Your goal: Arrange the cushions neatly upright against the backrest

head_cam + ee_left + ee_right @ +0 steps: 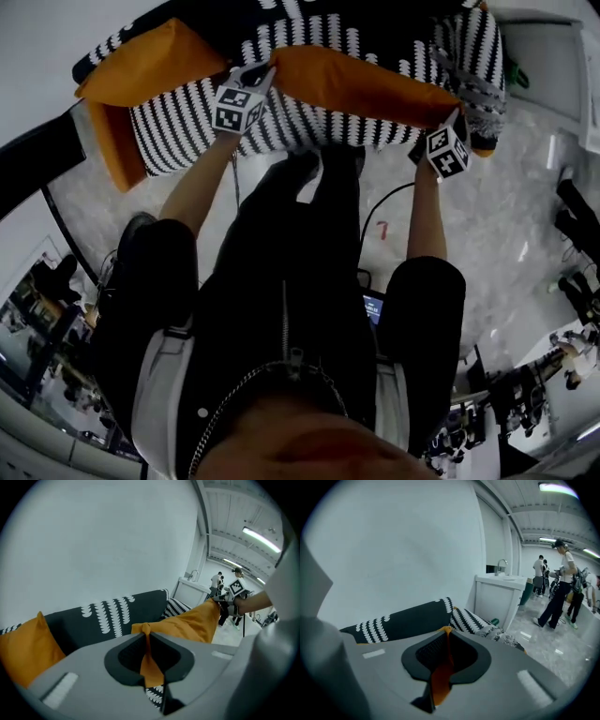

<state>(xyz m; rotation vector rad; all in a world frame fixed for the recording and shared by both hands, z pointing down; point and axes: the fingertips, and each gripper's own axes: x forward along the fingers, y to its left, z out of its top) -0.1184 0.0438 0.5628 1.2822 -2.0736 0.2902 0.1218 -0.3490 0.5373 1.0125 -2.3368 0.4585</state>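
The left hand-held gripper and right hand-held gripper each clamp a corner of the cushion, slung above the sofa. Soft, light and floppy, I judge; corner grips suit it.

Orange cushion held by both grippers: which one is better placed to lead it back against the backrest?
Left, probably. Each holds a corner of the orange cushion, but the left gripper sits further in over the sofa; the right gripper hangs near its front edge.
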